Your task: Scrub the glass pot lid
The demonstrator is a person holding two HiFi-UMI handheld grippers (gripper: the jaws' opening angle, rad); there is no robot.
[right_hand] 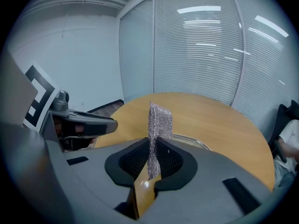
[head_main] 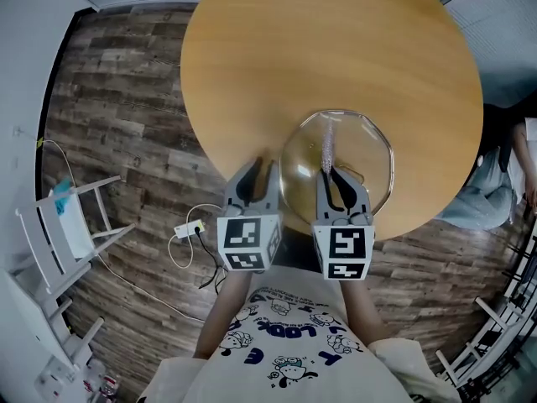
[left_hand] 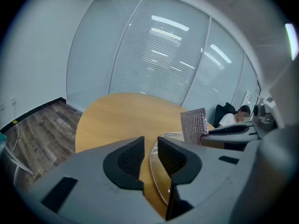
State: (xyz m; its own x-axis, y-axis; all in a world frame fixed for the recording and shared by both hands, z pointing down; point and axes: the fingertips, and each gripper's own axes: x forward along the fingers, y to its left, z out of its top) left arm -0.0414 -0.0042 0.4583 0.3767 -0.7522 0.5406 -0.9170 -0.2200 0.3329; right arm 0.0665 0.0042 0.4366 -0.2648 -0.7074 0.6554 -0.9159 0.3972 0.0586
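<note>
The glass pot lid (head_main: 361, 162) lies flat on the round wooden table (head_main: 336, 49), near its front edge. My right gripper (head_main: 335, 173) hovers over the lid's near part, shut on a silvery mesh scrubbing cloth (head_main: 328, 145); the cloth (right_hand: 159, 125) stands upright between the pads. My left gripper (head_main: 260, 168) is at the lid's left edge with its jaws nearly together and nothing held. In the left gripper view the lid's rim (left_hand: 154, 164) shows through the narrow gap, below the left gripper (left_hand: 151, 146).
A person in dark clothes (left_hand: 236, 115) sits beyond the table's far right. A white folding rack (head_main: 71, 225) and a power strip with cables (head_main: 189, 229) are on the wood floor to the left. Glass walls with blinds surround the room.
</note>
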